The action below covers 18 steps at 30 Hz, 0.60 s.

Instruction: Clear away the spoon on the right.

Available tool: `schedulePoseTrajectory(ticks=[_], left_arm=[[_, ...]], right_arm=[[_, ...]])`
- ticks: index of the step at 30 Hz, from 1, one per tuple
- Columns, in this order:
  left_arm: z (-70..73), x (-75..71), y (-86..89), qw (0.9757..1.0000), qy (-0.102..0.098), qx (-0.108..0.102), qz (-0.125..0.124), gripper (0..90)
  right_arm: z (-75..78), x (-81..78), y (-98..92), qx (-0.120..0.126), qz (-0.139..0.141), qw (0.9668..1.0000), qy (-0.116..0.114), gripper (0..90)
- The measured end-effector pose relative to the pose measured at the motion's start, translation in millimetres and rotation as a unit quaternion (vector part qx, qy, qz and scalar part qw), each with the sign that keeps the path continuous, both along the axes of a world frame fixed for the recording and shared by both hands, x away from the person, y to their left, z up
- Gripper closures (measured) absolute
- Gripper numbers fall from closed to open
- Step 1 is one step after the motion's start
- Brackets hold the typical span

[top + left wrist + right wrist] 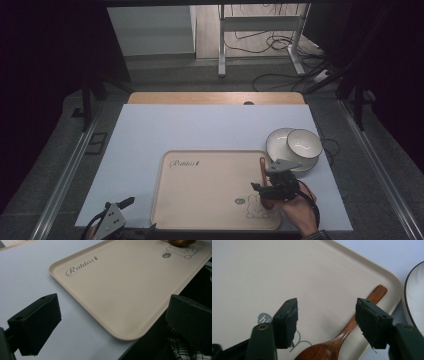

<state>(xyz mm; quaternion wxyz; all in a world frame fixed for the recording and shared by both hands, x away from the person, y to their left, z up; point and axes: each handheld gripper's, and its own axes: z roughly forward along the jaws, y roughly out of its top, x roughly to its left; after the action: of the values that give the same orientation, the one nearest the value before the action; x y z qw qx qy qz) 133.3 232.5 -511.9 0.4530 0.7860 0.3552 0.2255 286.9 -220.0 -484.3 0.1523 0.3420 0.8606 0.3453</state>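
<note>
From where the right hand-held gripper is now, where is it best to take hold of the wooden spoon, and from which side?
Probably at the mid-handle of the wooden spoon, coming from above with the jaws across it. The handle is slim and straight and lies flat on the tray, its tip near the rim; the bowl end looks wide and rounded. The right hand-held gripper is open over it.

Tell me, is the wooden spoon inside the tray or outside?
Inside: the wooden spoon lies on the tray, with its handle resting against the rim.
</note>
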Motion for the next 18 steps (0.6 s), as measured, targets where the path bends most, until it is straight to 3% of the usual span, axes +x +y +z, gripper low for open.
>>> schedulePoseTrajectory(ticks=[18], left_arm=[[-0.2, 0.3, -0.6, 1.0000, 0.001, 0.001, 0.000, 0.0]], right_arm=[[6.7, -28.2, -12.0, 0.014, 0.006, 0.9995, -0.028, 14.0]])
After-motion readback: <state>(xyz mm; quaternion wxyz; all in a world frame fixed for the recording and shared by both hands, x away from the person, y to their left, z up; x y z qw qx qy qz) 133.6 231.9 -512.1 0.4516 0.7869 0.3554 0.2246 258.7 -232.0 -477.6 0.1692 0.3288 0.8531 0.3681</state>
